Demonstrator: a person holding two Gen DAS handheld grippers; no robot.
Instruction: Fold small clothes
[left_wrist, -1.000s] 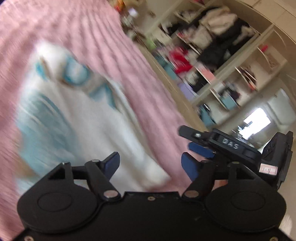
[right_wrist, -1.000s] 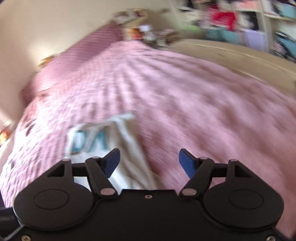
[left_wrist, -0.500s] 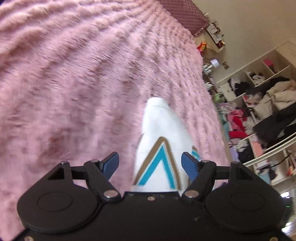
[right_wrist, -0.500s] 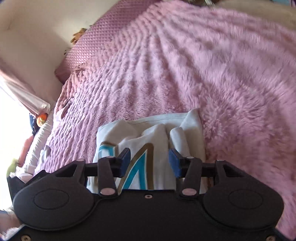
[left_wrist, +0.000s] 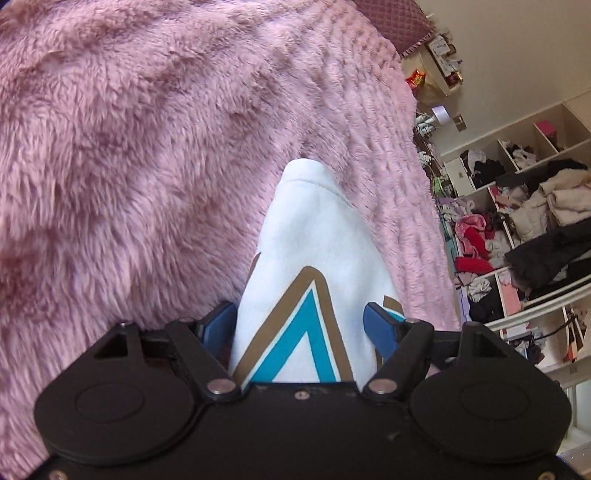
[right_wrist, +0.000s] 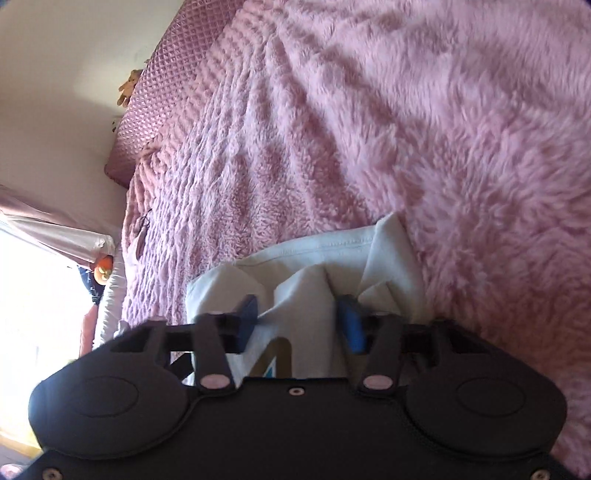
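A small white garment (left_wrist: 314, 236) with teal and brown lettering lies on the fluffy pink blanket (left_wrist: 129, 147). In the left wrist view it runs between the blue pads of my left gripper (left_wrist: 300, 325), whose jaws stand wide on either side of the cloth. In the right wrist view the same garment (right_wrist: 332, 254) lies bunched in folds, and my right gripper (right_wrist: 301, 317) has its blue pads partly closed around a raised fold, with a gap still showing.
The pink blanket (right_wrist: 443, 129) covers the whole bed. A quilted purple headboard (right_wrist: 162, 92) stands at the far end. Open shelves (left_wrist: 517, 221) packed with clothes line the wall to the right of the bed. A bright window is at far left.
Both grippers dropped from a blurred sweep above the bed down onto the garment. The right jaws narrowed from wide to partly closed around a fold. The left jaws stayed wide.
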